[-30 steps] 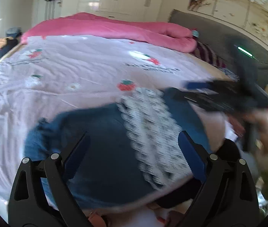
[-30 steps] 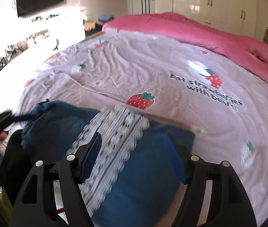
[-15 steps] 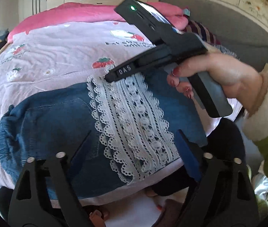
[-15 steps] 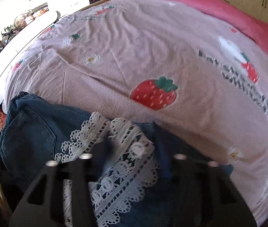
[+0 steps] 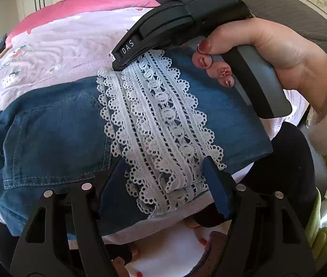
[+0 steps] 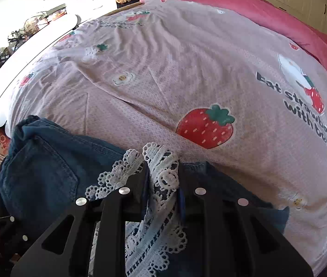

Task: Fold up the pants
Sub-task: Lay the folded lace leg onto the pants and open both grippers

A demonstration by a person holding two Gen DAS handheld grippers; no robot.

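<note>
Blue denim pants (image 5: 55, 133) with a wide white lace band (image 5: 163, 124) lie folded on the near edge of the bed. My left gripper (image 5: 163, 184) is open, its fingers hovering over the near end of the lace band. My right gripper (image 6: 162, 180) is shut on the far end of the lace band (image 6: 163, 177), with denim (image 6: 43, 168) to its left. In the left wrist view the right gripper (image 5: 126, 53) shows from the side, held by a hand with red nails (image 5: 267, 43), its tip at the far end of the lace.
The bed has a pale pink strawberry-print sheet (image 6: 186, 69) and a bright pink quilt (image 6: 267, 16) at the far side. A grey headboard (image 5: 290, 11) is at right. Dark clothing (image 5: 290, 173) and a green and white item (image 5: 325, 226) lie off the bed's near edge.
My right gripper has come down onto the far end of the lace band and closed on it. My left gripper has moved closer to the pants and stayed open.
</note>
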